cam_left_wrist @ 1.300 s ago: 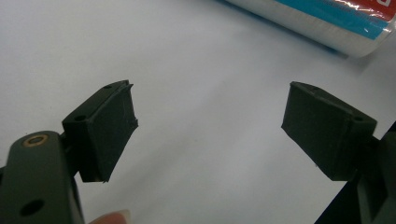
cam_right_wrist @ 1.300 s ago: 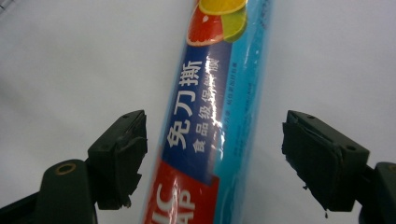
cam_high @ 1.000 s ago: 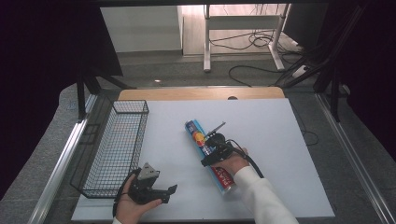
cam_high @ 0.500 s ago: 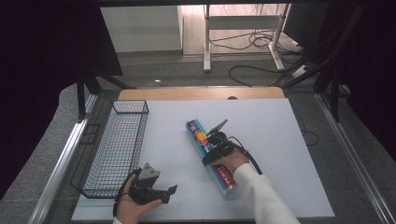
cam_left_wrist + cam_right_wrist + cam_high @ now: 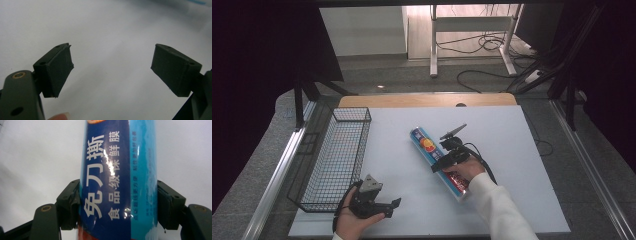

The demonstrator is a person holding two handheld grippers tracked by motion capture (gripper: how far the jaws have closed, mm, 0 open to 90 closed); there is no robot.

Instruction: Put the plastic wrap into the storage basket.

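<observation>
Desk (image 5: 522, 150), white top with a wooden strip along its far edge, carrying every item listed. Wire basket (image 5: 337, 160), black, long and open-topped, set along the desk's left edge, running from near the far left corner toward the near one. Roll of cling film (image 5: 428, 146) in a blue printed wrapper with white Chinese lettering and a red end, lying near the desk's middle, angled from far-left to near-right. Right gripper (image 5: 443, 162), held in a white-sleeved hand over the roll; its jaws have just been closing and now press the roll's two sides, as the right gripper view (image 5: 117, 202) shows close up. Left gripper (image 5: 389, 206), held in a hand at the desk's near edge, just beside the basket's near end; jaws spread wide with nothing between them, bare desk beyond.
</observation>
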